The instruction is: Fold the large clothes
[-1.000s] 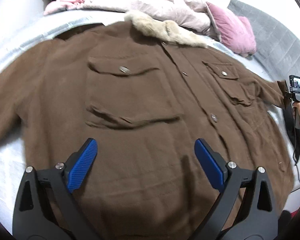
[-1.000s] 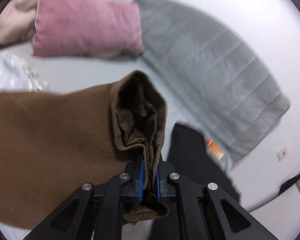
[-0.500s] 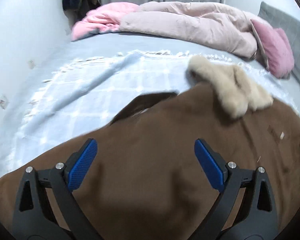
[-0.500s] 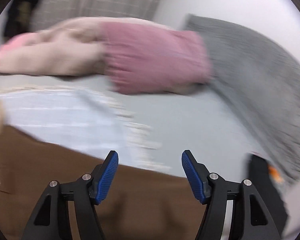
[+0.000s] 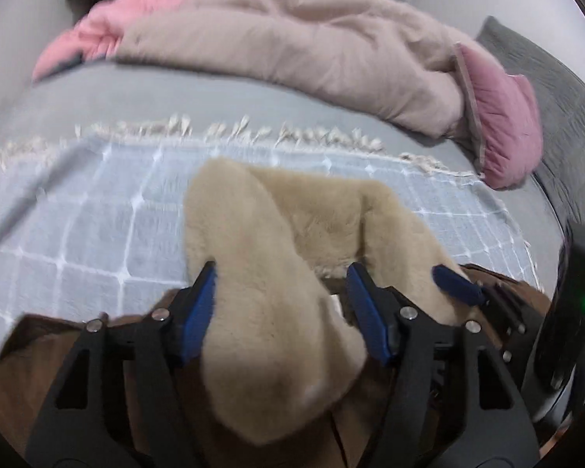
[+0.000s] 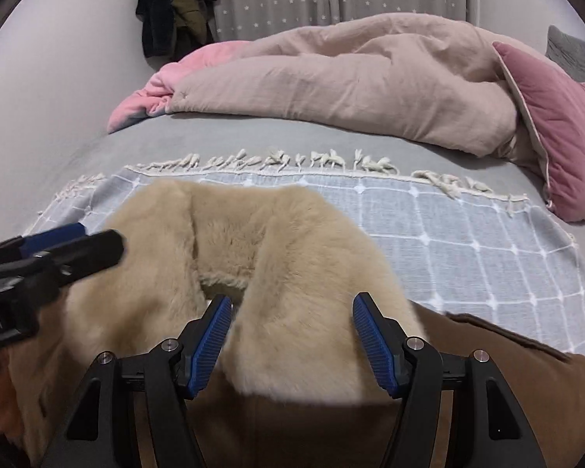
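I see most of the brown coat (image 6: 507, 382) cut off below; the fur collar (image 5: 269, 312) hides its neckline, and my left view is blurred.

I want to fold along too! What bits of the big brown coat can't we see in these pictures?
- Sleeves and hem of the brown coat: cut off by the bottom edge in both wrist views.
- Buttons and pockets: none show in either view.
- Coat's neck: hidden under the fur collar.
- Left wrist view is blurred, so the left gripper touching the fur is unclear.
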`<act>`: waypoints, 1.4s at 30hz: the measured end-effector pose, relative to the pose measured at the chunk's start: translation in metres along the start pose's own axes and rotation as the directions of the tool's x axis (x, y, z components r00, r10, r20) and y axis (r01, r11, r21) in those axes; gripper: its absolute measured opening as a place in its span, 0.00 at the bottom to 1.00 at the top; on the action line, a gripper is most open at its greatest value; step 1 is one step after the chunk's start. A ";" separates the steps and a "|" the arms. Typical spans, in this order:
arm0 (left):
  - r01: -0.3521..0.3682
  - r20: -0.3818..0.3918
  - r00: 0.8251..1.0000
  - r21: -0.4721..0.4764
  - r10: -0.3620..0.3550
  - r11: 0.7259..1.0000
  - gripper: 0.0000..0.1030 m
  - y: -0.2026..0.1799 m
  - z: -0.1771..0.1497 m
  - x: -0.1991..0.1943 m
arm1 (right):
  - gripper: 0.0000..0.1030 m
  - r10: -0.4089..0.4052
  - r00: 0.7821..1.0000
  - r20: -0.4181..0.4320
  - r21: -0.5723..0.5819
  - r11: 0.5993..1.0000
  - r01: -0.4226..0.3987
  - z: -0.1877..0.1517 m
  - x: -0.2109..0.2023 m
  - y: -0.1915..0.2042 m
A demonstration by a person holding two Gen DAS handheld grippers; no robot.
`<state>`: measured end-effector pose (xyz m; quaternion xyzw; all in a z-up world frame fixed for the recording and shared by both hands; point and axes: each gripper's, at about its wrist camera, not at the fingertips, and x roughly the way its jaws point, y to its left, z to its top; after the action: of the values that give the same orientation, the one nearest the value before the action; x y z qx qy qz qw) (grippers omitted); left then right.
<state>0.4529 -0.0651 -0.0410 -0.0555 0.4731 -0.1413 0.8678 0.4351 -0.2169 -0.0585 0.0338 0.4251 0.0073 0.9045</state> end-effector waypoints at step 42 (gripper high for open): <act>0.125 0.170 0.977 0.030 -0.128 0.992 0.66 0.085 -0.051 -0.028 | 0.46 0.050 0.992 0.112 0.122 0.990 -0.064 -0.027 -0.037 -0.094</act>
<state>0.4121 0.0263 -0.0654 -0.0889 0.3909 -0.1954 0.8951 0.3893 -0.3104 -0.0536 0.1031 0.3737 0.0047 0.9218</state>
